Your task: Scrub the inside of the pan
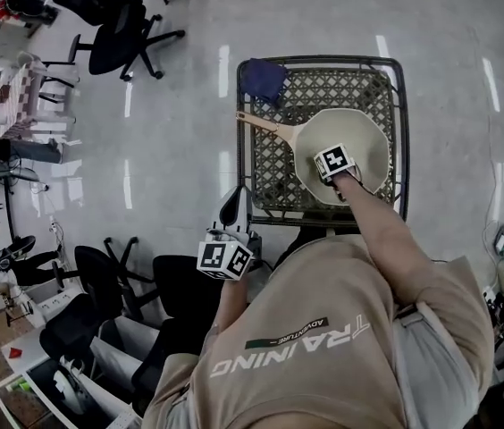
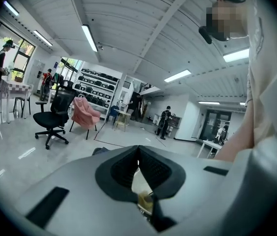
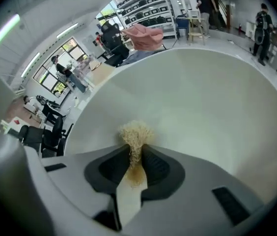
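A cream pan [image 1: 364, 130] with a wooden handle [image 1: 265, 125] lies on a metal lattice table [image 1: 323, 86]. My right gripper [image 1: 333, 164] reaches down into the pan, and its marker cube hides the jaws in the head view. In the right gripper view the right gripper [image 3: 135, 149] is shut on a tuft of straw-coloured scrubber [image 3: 135, 134], which rests against the pan's pale inner wall [image 3: 202, 97]. My left gripper [image 1: 233, 206] hangs off the table's near left corner, close to my body. Its jaws [image 2: 138, 154] meet at the tips with nothing between them.
A dark blue cloth [image 1: 263, 79] lies on the table's far left corner. Black office chairs [image 1: 118, 34] stand on the shiny floor to the left, and more chairs [image 1: 100, 284] are near my left side. People stand far off in the room.
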Demonstrator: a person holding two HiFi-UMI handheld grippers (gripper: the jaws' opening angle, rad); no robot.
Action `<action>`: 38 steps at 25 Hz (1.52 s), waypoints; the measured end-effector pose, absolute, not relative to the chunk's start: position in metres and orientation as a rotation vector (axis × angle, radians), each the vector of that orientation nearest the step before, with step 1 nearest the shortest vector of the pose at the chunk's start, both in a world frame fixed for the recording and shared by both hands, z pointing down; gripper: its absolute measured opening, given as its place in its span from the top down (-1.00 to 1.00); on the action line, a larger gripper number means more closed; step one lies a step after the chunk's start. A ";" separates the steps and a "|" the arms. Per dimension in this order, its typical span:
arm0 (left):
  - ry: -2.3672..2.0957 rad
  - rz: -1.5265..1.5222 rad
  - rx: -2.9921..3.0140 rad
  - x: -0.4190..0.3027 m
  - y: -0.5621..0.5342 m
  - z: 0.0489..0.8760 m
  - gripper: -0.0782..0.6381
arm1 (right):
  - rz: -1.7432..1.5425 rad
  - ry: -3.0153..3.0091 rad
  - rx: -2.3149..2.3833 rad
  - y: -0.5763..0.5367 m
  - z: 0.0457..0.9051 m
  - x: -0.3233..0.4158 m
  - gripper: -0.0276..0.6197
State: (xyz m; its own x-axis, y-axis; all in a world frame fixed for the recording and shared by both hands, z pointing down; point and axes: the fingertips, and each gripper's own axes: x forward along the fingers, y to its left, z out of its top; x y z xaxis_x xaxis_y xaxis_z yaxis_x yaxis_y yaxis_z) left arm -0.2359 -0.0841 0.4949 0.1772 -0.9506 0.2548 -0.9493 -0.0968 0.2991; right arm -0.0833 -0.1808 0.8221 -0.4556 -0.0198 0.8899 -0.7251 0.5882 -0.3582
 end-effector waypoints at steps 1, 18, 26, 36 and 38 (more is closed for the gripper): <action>-1.798 0.001 2.061 -0.239 -0.083 0.495 0.73 | 0.915 -1.871 0.582 -0.177 0.828 -0.090 0.64; -1.788 -0.057 2.068 -0.244 -0.079 0.503 0.73 | 0.646 -1.589 0.743 -0.224 0.848 0.029 0.65; -1.813 -0.128 2.067 -0.242 -0.078 0.487 0.73 | 0.861 -1.753 0.494 -0.160 0.818 -0.053 0.65; -1.866 -0.114 1.993 -0.260 -0.047 0.502 0.73 | 0.779 -1.589 0.480 -0.146 0.857 -0.027 0.65; -1.864 -0.115 1.984 -0.264 -0.044 0.507 0.73 | 0.753 -1.520 0.537 -0.155 0.856 -0.006 0.65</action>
State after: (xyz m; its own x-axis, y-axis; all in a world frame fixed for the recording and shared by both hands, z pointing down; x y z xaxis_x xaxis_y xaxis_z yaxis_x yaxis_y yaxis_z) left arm -0.2644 -0.0444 0.5069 0.1004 -0.9707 0.2182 -0.9365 -0.0181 0.3501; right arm -0.0062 -0.1547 0.8563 -0.0973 0.1027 0.9900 -0.7250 0.6742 -0.1411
